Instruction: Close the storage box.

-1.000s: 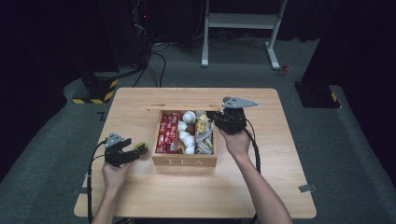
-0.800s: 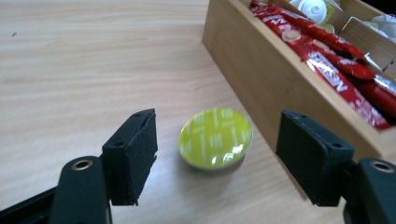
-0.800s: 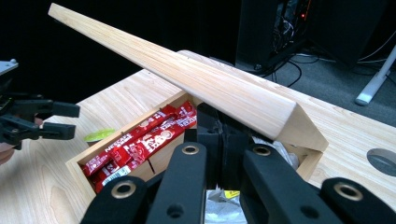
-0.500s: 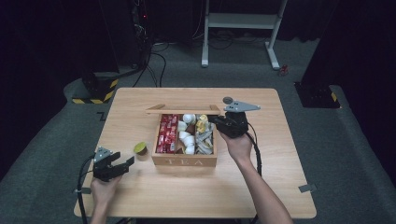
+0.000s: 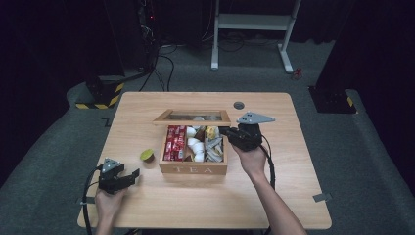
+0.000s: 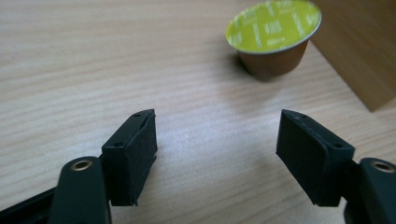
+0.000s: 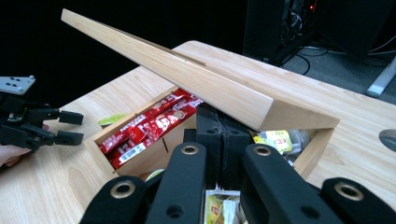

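Note:
A wooden tea box (image 5: 193, 170) stands mid-table, and its glass-paned lid (image 5: 191, 116) hangs tilted over the back of it. My right gripper (image 5: 226, 132) is at the box's right side. Its jaws (image 7: 223, 121) are shut with nothing between them, their tips just under the lid's (image 7: 187, 70) edge. A green-topped capsule (image 5: 147, 155) stands on the table left of the box. My left gripper (image 5: 133, 176) is near the front left edge, short of the capsule (image 6: 273, 35). It is open (image 6: 217, 140), has just been opening wider, and holds nothing.
Inside the box are red sachets (image 5: 174, 142), white capsules (image 5: 195, 144) and tea bags (image 5: 214, 147). A round grommet (image 5: 239, 105) sits in the tabletop behind the box. A white stand (image 5: 254, 29) and cables are on the floor beyond.
My left gripper drew back from the capsule toward the near left edge, leaving the capsule on the table. The lid has tipped forward over the box. My right gripper barely moved.

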A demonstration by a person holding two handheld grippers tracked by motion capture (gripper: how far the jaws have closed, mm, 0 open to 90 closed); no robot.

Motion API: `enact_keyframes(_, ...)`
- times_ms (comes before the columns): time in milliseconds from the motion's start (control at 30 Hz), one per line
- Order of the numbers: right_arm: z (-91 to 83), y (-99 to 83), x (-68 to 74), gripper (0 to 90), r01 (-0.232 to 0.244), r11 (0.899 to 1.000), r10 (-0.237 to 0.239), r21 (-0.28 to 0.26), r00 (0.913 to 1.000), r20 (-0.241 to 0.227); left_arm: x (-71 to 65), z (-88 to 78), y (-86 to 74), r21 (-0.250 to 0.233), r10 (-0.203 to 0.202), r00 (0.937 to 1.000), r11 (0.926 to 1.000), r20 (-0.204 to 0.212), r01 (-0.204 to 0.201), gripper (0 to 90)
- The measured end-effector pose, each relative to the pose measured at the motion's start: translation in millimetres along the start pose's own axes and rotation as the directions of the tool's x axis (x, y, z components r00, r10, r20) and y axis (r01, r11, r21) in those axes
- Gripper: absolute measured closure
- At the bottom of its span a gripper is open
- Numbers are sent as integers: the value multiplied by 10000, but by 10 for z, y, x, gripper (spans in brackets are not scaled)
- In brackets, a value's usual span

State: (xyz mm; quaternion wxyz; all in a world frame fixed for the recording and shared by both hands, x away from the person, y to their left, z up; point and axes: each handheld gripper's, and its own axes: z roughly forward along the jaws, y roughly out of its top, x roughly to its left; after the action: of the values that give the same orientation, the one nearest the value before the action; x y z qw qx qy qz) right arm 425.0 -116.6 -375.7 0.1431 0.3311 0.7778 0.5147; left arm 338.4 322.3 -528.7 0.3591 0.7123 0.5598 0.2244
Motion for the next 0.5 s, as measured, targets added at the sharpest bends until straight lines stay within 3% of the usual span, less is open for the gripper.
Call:
enact_keyframes(200,-6,-91,29,886,45,9999,-45,95,10000,-59,-13,11,1,-27,-139,9999,9999,82,139,256)
enact_keyframes(500,-9,-218,77,882,-80,9996,83,261,9999,-103,-69,36,14,190,384,9989,9991,-287,-379,236)
